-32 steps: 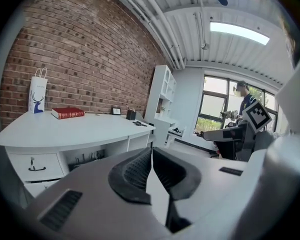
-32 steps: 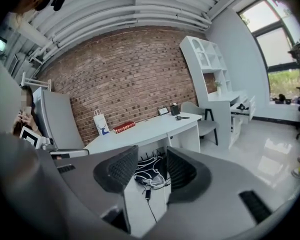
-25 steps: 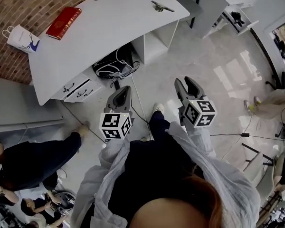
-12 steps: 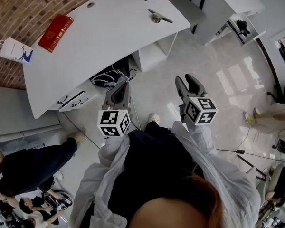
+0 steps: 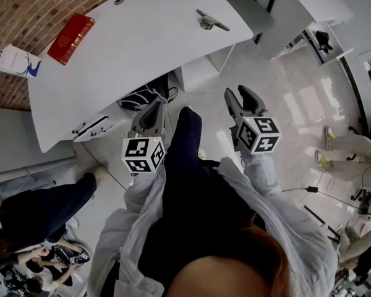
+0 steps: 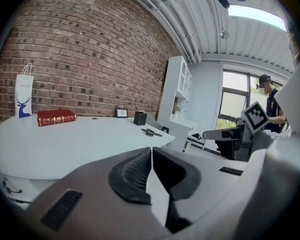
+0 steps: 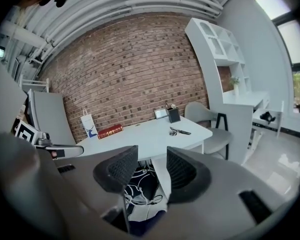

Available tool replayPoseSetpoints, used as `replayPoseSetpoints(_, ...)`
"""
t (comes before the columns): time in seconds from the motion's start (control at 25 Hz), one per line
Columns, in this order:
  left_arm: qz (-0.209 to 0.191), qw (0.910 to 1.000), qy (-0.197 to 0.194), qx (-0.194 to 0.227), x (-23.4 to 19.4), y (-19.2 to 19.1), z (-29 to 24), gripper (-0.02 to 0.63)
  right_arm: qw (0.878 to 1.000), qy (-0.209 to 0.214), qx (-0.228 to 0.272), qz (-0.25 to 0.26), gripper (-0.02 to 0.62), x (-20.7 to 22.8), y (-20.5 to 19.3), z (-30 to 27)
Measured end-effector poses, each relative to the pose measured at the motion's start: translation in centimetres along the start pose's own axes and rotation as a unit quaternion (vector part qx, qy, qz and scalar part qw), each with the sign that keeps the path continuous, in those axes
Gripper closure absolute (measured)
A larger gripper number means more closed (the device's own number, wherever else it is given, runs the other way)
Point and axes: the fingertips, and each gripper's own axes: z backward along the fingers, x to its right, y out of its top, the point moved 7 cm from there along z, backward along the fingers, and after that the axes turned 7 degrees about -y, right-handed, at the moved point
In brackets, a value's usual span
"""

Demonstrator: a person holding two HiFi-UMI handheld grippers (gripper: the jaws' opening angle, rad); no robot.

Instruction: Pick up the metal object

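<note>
Right gripper [image 5: 240,94]: jaws apart, nothing between them. It is held out over the floor, pointing toward the white desk [image 5: 130,54]. Left gripper [image 5: 157,104]: jaws together, empty, alongside on the person's left.

Metal object [image 5: 211,21]: lies flat on the desk's right-hand end, near the front edge, well apart from both grippers. From the right gripper it sits ahead and slightly left. Its long axis runs diagonally, far-left to near-right in the head view.

Judgement: the right gripper is nearer and already spread, so it should make the reach, with jaws set across the thin axis. Red book [image 5: 71,31] sits at the desk's far left, clear of that path.
</note>
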Motion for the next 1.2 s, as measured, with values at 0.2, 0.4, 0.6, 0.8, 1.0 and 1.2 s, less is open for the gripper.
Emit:
replayPoseSetpoints(0.2,0.007,1.0,0.006,-0.003,-2.5,0.8,-3.6,0.58,1.0,-0.007,-0.019,0.002,0.419,1.6,0.8,-4.3)
replayPoseSetpoints(0.4,0.023,0.9994,0.02,-0.016,-6.4,2.0,-7.9,0.58,0.999,-0.01,-0.042,0.024,0.419,2.8,2.9,-10.7)
replayPoseSetpoints(0.6,0.04,0.9985,0.034,-0.017,-10.6,3.1,-12.1,0.581,0.997,-0.008,-0.061,0.037,0.416,3.7,4.9,-17.2)
replayPoseSetpoints(0.8,0.053,0.9975,0.041,-0.022,-13.8,3.9,-15.6,0.58,0.995,-0.01,-0.069,0.068,0.411,4.7,7.1,-23.1)
replayPoseSetpoints(1.0,0.067,0.9955,0.051,-0.042,-16.5,4.4,-17.8,0.58,0.989,-0.026,-0.088,0.116,0.402,5.1,8.6,-27.4)
replayPoseSetpoints(1.2,0.069,0.9949,0.056,-0.046,-19.1,4.6,-20.1,0.58,0.975,-0.047,-0.109,0.189,0.393,5.3,8.3,-31.5)
